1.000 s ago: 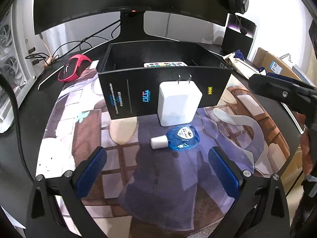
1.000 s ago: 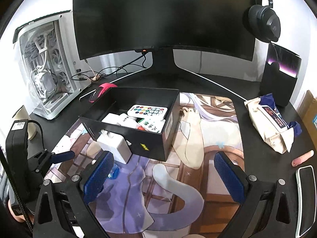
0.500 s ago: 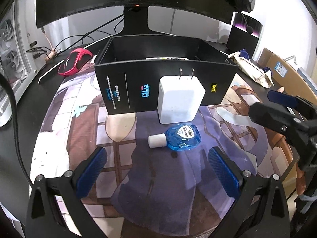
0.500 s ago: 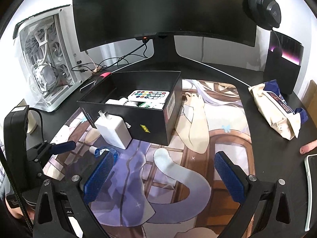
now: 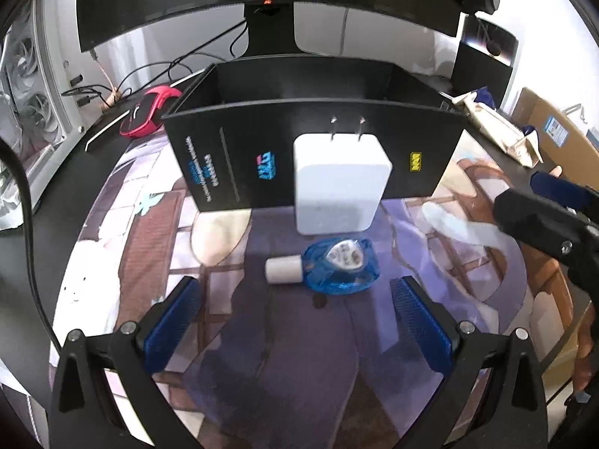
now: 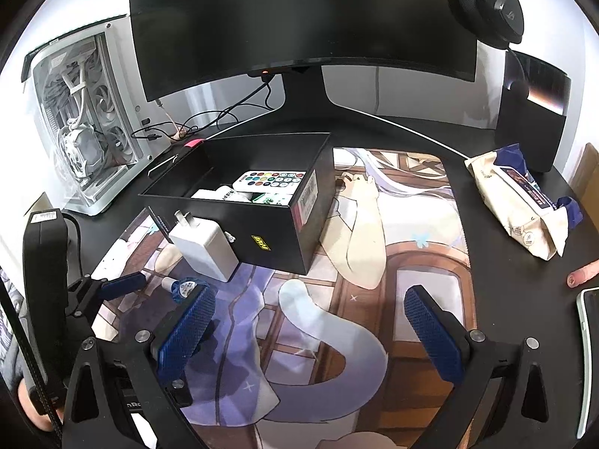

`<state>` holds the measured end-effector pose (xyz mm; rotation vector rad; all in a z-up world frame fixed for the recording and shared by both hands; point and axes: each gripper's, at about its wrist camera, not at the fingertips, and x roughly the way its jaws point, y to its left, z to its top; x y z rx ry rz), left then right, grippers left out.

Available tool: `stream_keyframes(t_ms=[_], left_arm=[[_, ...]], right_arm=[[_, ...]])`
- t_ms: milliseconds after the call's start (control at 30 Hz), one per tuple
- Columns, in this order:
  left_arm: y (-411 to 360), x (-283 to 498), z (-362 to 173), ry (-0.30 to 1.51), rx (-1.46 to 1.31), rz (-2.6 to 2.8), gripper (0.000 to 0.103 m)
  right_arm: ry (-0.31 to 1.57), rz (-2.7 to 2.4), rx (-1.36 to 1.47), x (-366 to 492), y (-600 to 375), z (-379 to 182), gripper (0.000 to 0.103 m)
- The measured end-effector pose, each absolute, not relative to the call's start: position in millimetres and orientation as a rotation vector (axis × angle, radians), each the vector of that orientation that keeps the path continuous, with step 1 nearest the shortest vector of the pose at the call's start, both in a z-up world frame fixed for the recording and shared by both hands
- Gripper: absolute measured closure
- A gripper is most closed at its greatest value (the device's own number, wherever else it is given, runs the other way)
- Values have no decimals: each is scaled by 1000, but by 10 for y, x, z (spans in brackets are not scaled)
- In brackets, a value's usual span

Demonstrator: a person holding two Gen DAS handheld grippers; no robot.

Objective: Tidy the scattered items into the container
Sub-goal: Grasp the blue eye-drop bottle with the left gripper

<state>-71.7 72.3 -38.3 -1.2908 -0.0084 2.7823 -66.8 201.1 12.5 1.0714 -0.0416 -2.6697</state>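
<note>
We take the black box point(image 5: 314, 149) as landmark. The white charger point(image 5: 338, 183) leans against its near wall, prongs up; the blue bottle point(image 5: 338, 265) lies on the printed mat point(image 5: 123, 247) just in front of the charger, white cap toward the left. Left claw point(image 5: 299, 321) sits wide open before the bottle — nothing held. Right claw point(image 6: 310, 333) is also wide open and empty, over the mat to the box's front right. Inside the box: a remote point(image 6: 269, 180) and small white items. Red mouse point(image 5: 149, 116) lies on the surface left of the box.
</note>
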Motion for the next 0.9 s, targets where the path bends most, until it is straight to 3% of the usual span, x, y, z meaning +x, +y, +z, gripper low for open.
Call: stream_keyframes(t_ms=[100,267,467,733,900], left_arm=[[715,-718,-376,-16,-1282,2783,2],[632,-670,-329,-18,-1224,2771,41],[438,-680,-281,-71,-1227,2719,71],[378,-715,-289,-70,-1219,2698,70],[348,-785,-292,-43,-1240,2721,49]], right_arm=[[-41,-2668,1071,-668,2023,124,0],[-47,-2670,1069,-672,2027,118,0],[-67,-2669,1083,-687,2021,75,0],[-33,-2661,1086,-679,1935,77,0],[-30,-2671,1087,-682,1948,91,0]])
